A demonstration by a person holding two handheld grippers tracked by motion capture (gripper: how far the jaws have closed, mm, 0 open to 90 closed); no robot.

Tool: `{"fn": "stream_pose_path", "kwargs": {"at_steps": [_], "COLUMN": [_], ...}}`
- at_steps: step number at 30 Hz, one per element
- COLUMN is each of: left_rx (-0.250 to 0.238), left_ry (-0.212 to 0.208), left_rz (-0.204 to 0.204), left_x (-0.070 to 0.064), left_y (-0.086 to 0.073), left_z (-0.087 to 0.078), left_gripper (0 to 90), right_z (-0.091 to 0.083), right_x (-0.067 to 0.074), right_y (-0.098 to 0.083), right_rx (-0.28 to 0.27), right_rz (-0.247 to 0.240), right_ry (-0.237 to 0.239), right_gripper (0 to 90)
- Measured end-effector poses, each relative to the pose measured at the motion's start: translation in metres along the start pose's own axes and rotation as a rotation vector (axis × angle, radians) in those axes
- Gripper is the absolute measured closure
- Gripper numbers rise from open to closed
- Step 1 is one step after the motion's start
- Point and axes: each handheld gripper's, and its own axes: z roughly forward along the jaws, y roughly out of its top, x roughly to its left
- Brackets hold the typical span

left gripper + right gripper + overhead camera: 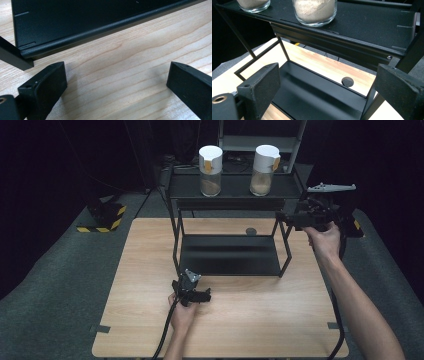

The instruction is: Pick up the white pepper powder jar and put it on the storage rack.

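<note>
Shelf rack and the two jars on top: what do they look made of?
Shelf rack: likely metal, matte black textured coating, thin bent edges. Jars: clear glass by the look, transparent thick-based walls showing pale powder; white paper-like wraps above.

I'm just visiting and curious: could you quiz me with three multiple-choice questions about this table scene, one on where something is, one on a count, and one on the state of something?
1. Where do the glass jars stand?
A. on the top shelf of the black rack
B. on the bottom shelf
C. on the wooden table

2. How many jars with white lids are there?
A. one
B. two
C. four

3. How does the right gripper stand?
A. shut on a jar
B. shut on the rack's leg
C. open, with nothing between its jaws

Answers:
1. A: both jars sit on the top shelf of the rack, the bottom shelf bare.
2. B: the high view shows two, side by side.
3. C: in the right gripper view its jaws stand wide apart, with nothing between them.
</note>
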Motion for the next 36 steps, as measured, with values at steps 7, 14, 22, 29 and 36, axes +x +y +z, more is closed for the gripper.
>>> {"fn": "stream_pose_path", "kwargs": {"at_steps": [7,14,22,29,36], "left_rx": [-0.001,-0.001,-0.001,-0.001,-0.001], "left_ry": [-0.001,-0.001,-0.001,-0.001,-0.001], "left_rz": [-0.001,-0.002,-0.001,-0.002,-0.001], "left_x": [0.000,0.000,0.000,0.000,0.000], "left_y": [0.000,0.000,0.000,0.000,0.000], "left_z": [0.000,0.000,0.000,0.000,0.000], "left_gripper": [2.8,2.8,2.8,2.8,2.8], "right_z": [0.002,0.005,0.006,0.008,0.010], "right_x": [0.000,-0.002,-0.005,-0.008,-0.012], "right_y": [-0.005,-0.011,-0.021,-0.028,-0.038], "right_rx": [0.008,0.020,0.027,0.031,0.038], "right_rz": [-0.004,-0.001,0.006,0.019,0.029], "right_ry": [0.008,0.014,0.026,0.029,0.034], "right_gripper": [6.1,6.1,6.2,6.4,6.5]}}
